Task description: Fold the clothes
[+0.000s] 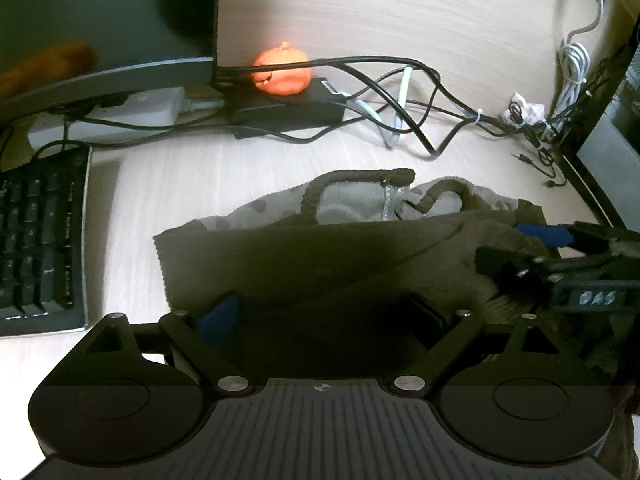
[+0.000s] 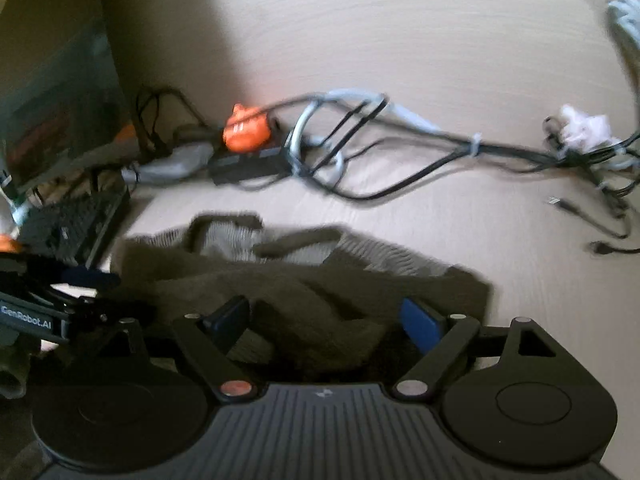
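Note:
A brown and grey knitted garment [image 1: 320, 256] lies on the light wooden desk, its grey inside and brown collar showing at the far edge. It also shows in the right wrist view [image 2: 304, 280]. My left gripper [image 1: 324, 312] is open, its fingers spread wide over the near brown fabric. My right gripper [image 2: 324, 320] is open over a bunched brown fold. The right gripper shows at the right of the left wrist view [image 1: 520, 248], fingers apart on the garment's right side. The left gripper shows at the left of the right wrist view [image 2: 96, 292].
A black keyboard [image 1: 40, 236] lies to the left of the garment. Behind it are a monitor [image 1: 108, 24], a white power strip [image 1: 120, 116], a black adapter with an orange figure [image 1: 282, 68] and tangled cables [image 1: 420, 120]. A second screen [image 1: 608, 144] stands at the right.

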Demonstrator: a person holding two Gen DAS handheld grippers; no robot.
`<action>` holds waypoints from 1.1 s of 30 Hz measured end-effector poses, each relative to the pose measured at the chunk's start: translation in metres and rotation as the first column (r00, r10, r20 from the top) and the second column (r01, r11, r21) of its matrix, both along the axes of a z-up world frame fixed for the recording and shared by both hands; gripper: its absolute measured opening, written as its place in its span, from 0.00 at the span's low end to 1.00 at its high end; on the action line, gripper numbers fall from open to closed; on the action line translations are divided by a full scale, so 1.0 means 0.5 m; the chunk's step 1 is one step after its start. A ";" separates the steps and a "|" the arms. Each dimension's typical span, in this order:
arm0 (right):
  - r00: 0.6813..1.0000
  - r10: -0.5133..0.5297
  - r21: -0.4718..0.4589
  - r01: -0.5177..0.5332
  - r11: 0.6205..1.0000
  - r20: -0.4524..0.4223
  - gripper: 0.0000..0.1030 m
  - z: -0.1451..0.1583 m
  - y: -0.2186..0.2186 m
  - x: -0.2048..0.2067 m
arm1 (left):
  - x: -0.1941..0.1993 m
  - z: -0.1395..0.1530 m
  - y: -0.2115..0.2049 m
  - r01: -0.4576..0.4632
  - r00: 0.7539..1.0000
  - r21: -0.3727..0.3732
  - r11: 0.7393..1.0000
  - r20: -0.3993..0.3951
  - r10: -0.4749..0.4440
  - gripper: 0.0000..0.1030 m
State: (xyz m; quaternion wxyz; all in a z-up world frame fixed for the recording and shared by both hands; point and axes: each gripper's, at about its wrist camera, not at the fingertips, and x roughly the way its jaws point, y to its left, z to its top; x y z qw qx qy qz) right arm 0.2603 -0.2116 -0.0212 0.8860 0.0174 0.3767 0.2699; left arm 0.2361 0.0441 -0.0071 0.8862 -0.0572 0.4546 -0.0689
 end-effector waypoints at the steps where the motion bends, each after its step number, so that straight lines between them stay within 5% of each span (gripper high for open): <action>1: 1.000 -0.019 0.013 0.019 1.000 0.006 0.81 0.014 -0.021 -0.006 | -0.005 0.008 0.007 -0.007 1.000 -0.007 1.000 -0.002 0.007 0.91; 5: 0.998 -0.062 0.019 0.062 0.998 -0.003 0.85 0.051 -0.100 -0.061 | -0.068 0.056 0.052 -0.017 1.000 -0.094 0.995 0.015 0.019 0.91; 8: 0.998 -0.068 -0.062 0.069 0.996 0.008 0.85 0.035 -0.118 -0.142 | -0.143 0.067 0.057 0.073 0.997 -0.193 0.978 0.006 -0.073 0.91; 11: 0.994 -0.108 -0.018 0.108 0.994 -0.019 0.85 0.007 -0.114 -0.219 | -0.205 0.035 0.040 0.152 0.984 -0.289 0.945 -0.046 -0.173 0.91; 13: 0.993 -0.116 -0.009 0.116 0.993 -0.030 0.85 -0.012 -0.096 -0.248 | -0.228 0.008 0.022 0.169 0.978 -0.287 0.943 -0.067 -0.196 0.91; 17: 0.996 -0.048 -0.145 0.059 0.988 0.076 0.87 -0.052 -0.049 -0.270 | -0.222 -0.010 0.004 0.161 0.983 -0.266 0.950 -0.046 -0.180 0.92; 33: 0.990 -0.049 -0.212 0.077 0.974 0.134 0.90 -0.065 -0.106 -0.116 | -0.075 -0.040 -0.075 0.263 0.964 -0.144 0.954 0.087 -0.252 0.93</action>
